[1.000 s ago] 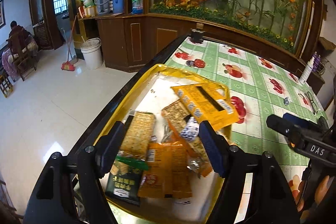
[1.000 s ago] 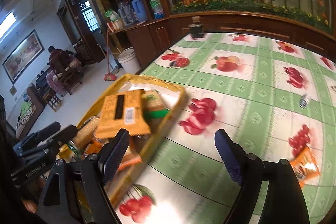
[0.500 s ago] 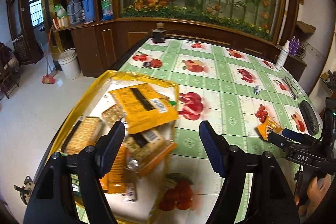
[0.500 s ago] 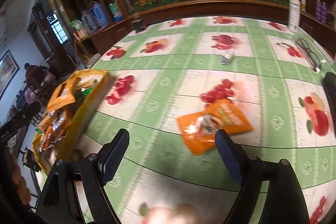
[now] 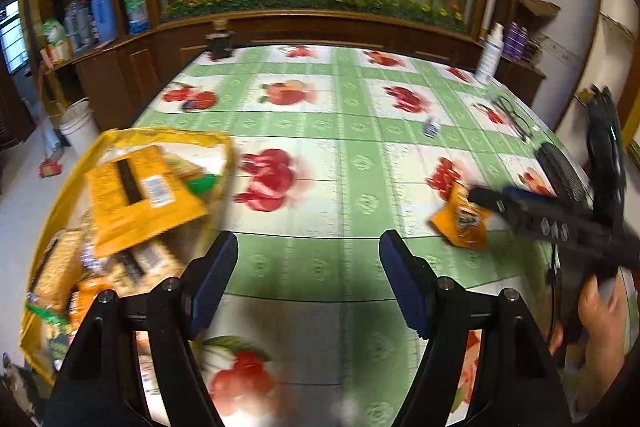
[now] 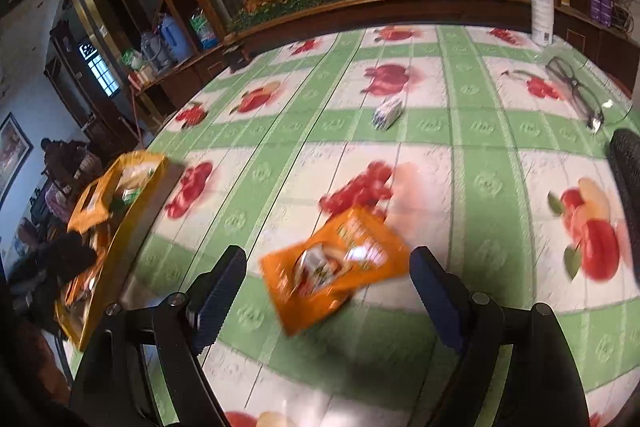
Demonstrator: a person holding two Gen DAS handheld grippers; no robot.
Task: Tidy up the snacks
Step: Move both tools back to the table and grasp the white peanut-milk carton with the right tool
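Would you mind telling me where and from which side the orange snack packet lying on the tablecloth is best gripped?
Probably across its narrow width, near the middle. The orange snack packet lies flat and skewed on the tablecloth, apart from the yellow tray. The right gripper hangs open just above it, so come from above, rolled so the fingers straddle its long edges.

Orange snack packet [image 6: 336, 267] lies flat (blurred) between the spread right gripper [image 6: 328, 283] fingers.

The tablecloth [image 6: 472, 155] has green and white squares with red fruit pictures; the snack packet [image 6: 336, 267] low in the middle is orange, and the tray [image 5: 120, 137] at left is yellow
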